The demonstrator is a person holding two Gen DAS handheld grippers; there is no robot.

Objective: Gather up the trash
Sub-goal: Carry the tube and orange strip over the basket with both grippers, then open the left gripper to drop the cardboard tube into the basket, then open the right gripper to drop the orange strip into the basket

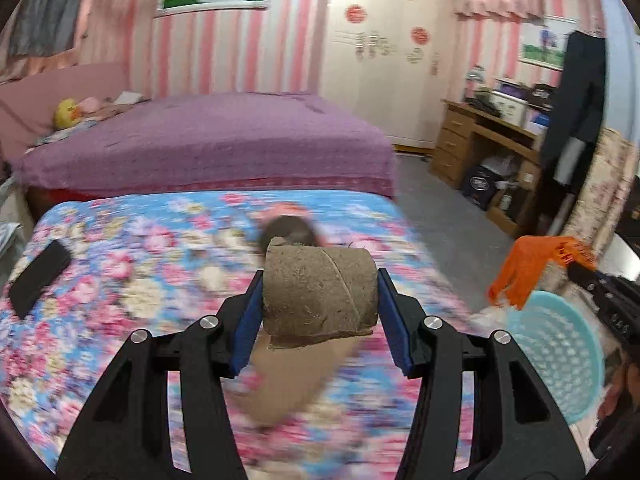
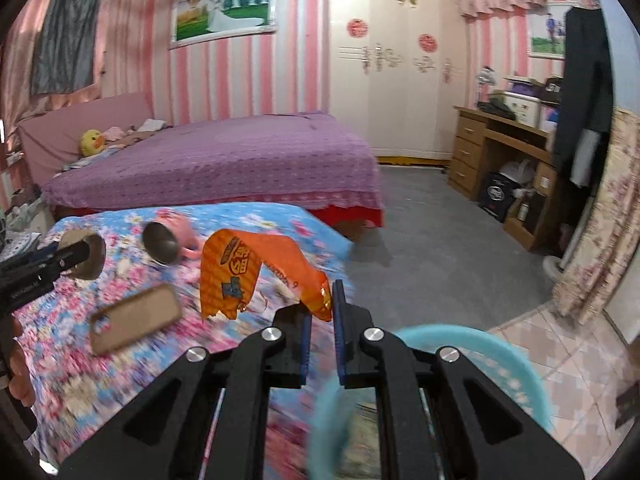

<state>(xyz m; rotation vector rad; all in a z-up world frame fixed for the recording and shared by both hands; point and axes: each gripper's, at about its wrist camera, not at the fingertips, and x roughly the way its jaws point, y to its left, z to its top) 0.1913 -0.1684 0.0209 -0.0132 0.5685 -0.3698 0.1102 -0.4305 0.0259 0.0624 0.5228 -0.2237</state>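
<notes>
My left gripper [image 1: 320, 284] is shut on a brown cardboard tube [image 1: 320, 292], pads pressing both its ends, above the floral-covered table [image 1: 120, 280]. That tube [image 2: 90, 258] also appears at the far left of the right wrist view. My right gripper [image 2: 322, 308] is shut on a corner of an orange snack wrapper [image 2: 248, 272], which hangs over the table's edge. A light blue plastic basket [image 2: 500, 344] sits just below the right gripper. From the left wrist view the wrapper [image 1: 532, 268] and basket [image 1: 560, 360] are at the right.
On the table lie a flattened cardboard piece [image 2: 136, 322], a tipped pink cup [image 2: 168, 244] and a black phone [image 1: 38, 276]. Behind it stands a purple bed [image 2: 220, 160]. A wooden desk [image 2: 500, 148] and grey floor [image 2: 440, 248] are at right.
</notes>
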